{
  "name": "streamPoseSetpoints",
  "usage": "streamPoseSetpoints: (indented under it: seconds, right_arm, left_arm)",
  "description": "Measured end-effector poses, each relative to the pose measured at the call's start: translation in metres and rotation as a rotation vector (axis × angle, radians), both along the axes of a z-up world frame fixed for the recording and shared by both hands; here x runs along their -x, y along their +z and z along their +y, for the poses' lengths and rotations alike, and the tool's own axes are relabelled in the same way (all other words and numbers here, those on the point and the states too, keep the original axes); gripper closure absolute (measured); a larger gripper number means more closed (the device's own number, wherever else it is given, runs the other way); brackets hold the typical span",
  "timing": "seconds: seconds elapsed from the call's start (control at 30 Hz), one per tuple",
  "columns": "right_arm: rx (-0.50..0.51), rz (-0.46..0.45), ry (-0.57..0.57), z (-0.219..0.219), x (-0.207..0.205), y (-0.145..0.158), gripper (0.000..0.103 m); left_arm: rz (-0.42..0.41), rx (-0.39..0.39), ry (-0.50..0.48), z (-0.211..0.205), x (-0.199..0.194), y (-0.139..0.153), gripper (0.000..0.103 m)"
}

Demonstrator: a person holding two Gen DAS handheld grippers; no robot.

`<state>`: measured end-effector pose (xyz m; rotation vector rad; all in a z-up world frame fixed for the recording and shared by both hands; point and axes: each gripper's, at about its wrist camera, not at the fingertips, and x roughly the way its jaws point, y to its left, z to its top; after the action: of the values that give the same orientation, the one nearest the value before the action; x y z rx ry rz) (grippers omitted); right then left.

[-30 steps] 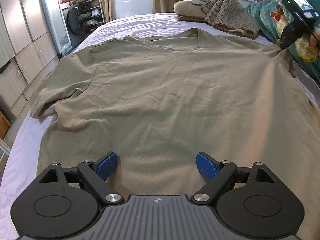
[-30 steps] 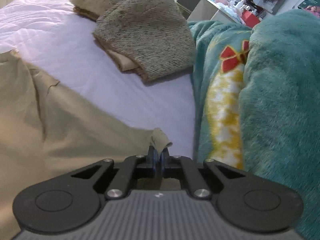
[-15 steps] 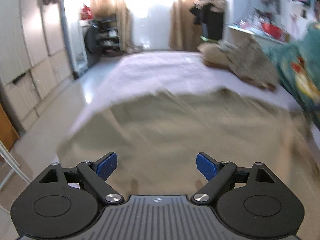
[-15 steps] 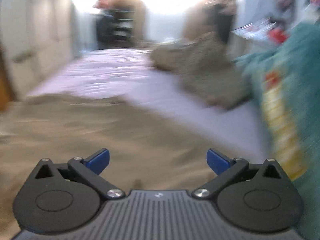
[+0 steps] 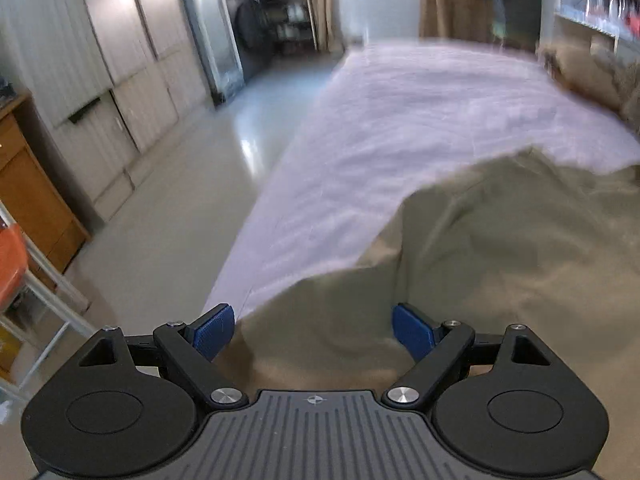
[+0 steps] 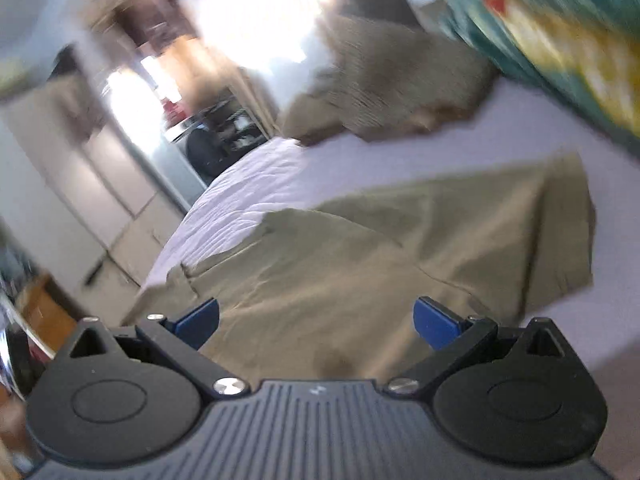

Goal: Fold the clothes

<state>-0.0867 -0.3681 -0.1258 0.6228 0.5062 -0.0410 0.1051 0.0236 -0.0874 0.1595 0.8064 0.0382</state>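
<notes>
An olive-tan shirt (image 5: 500,248) lies spread on a bed with a pale lilac sheet (image 5: 400,128). My left gripper (image 5: 312,332) hovers over the shirt's left edge, jaws wide apart and nothing pinched between the blue pads. In the right wrist view the same shirt (image 6: 380,256) fills the middle, with one flap lying toward the right. My right gripper (image 6: 316,324) is tilted above it, jaws wide apart and holding nothing. That view is blurred.
Pale wardrobes (image 5: 100,60) and a glossy floor (image 5: 168,208) run along the bed's left side, with a wooden cabinet (image 5: 28,200) nearer. A knitted tan bundle (image 6: 400,80) sits at the bed's far end, beside a teal and yellow blanket (image 6: 560,32).
My right gripper let go of the shirt corner, opened wide and rolled, now looking over the shirt. My left gripper swung left toward the shirt's left edge and the floor.
</notes>
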Motion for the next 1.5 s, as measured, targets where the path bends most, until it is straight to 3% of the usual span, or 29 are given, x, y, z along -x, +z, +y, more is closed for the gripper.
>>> streamPoseSetpoints:
  seconds: [0.07,0.13,0.2,0.23,0.33,0.4,0.5,0.57,0.67,0.73,0.77,0.8,0.83,0.9,1.0,1.1,1.17,1.3,1.33,1.37,1.43,1.47,1.5]
  right_arm:
    - [-0.058,0.010,-0.017,-0.009,-0.002,-0.008,0.000]
    - [-0.111,0.019,-0.032,-0.017,-0.003,-0.015,0.000]
    - [-0.096,0.015,-0.015,-0.012,-0.003,-0.014,0.000]
    - [-0.093,0.018,-0.009,-0.010,-0.003,-0.013,0.000]
    - [-0.102,0.023,-0.003,-0.006,-0.004,-0.014,0.000]
    - [-0.114,0.019,-0.015,-0.011,-0.001,-0.012,0.000]
    - [-0.130,0.006,-0.040,-0.019,0.000,-0.010,0.000]
    - [-0.137,-0.005,-0.057,-0.024,0.001,-0.008,0.000]
    - [-0.126,-0.027,-0.051,-0.031,-0.001,-0.002,0.000]
    - [-0.125,-0.042,-0.040,-0.037,-0.003,0.007,0.000]
    - [-0.121,-0.072,-0.016,-0.041,-0.003,0.015,0.000]
    - [-0.089,-0.094,0.011,-0.045,-0.006,0.026,0.000]
    - [-0.036,-0.097,0.031,-0.048,-0.011,0.037,0.000]
    - [0.084,-0.020,0.101,-0.053,-0.033,0.055,0.000]
    - [0.168,0.236,0.202,-0.059,-0.087,0.059,0.000]
    - [0.285,0.257,0.256,-0.055,-0.130,0.055,0.000]
    - [0.339,0.296,0.291,-0.049,-0.166,0.045,0.000]
    - [0.365,0.452,0.403,-0.031,-0.220,0.008,0.000]
    - [0.399,0.479,0.432,-0.023,-0.225,-0.001,0.000]
    - [0.505,0.459,0.450,-0.010,-0.226,-0.003,0.000]
    - [0.529,0.434,0.436,-0.003,-0.226,0.004,0.027]
    - [0.511,0.421,0.418,-0.004,-0.226,0.009,0.064]
    - [0.491,0.410,0.403,-0.005,-0.226,0.014,0.087]
  left_arm:
    - [0.008,-0.047,-0.008,-0.010,-0.007,0.000,0.016]
    - [0.008,-0.087,-0.027,-0.019,-0.011,0.004,0.029]
    - [-0.008,-0.137,-0.019,-0.025,-0.011,0.006,0.097]
    - [-0.020,-0.182,-0.004,-0.028,-0.011,0.005,0.100]
    - [-0.009,-0.168,0.071,-0.014,-0.023,0.004,0.099]
    - [-0.012,-0.223,0.170,0.001,-0.029,0.004,0.102]
    - [-0.008,-0.174,0.300,0.035,-0.030,0.016,0.102]
    - [-0.075,-0.075,0.253,0.037,-0.024,0.038,0.102]
    - [-0.163,-0.021,0.054,-0.001,-0.019,0.065,0.090]
    - [-0.190,-0.021,-0.043,-0.033,-0.019,0.069,0.083]
    - [-0.201,-0.040,-0.072,-0.045,-0.019,0.066,0.072]
    - [-0.181,-0.048,-0.081,-0.050,-0.020,0.062,0.060]
    - [-0.146,-0.049,-0.080,-0.052,-0.021,0.057,0.058]
    - [-0.076,-0.049,-0.077,-0.055,-0.024,0.046,0.058]
    - [0.005,-0.066,-0.100,-0.050,-0.028,0.034,0.056]
    - [0.017,-0.121,-0.128,-0.034,-0.024,0.023,0.047]
    - [0.104,-0.058,-0.110,-0.021,-0.030,0.012,0.045]
    - [0.124,-0.069,-0.098,-0.020,-0.032,0.010,0.039]
    - [0.122,-0.069,-0.095,-0.020,-0.032,0.009,0.039]
    - [0.117,-0.072,-0.096,-0.021,-0.032,0.009,0.039]
    - [0.092,-0.088,-0.119,-0.025,-0.026,0.009,0.044]
    - [0.080,-0.077,-0.136,-0.027,-0.022,0.009,0.059]
    - [0.074,-0.058,-0.149,-0.030,-0.021,0.007,0.073]
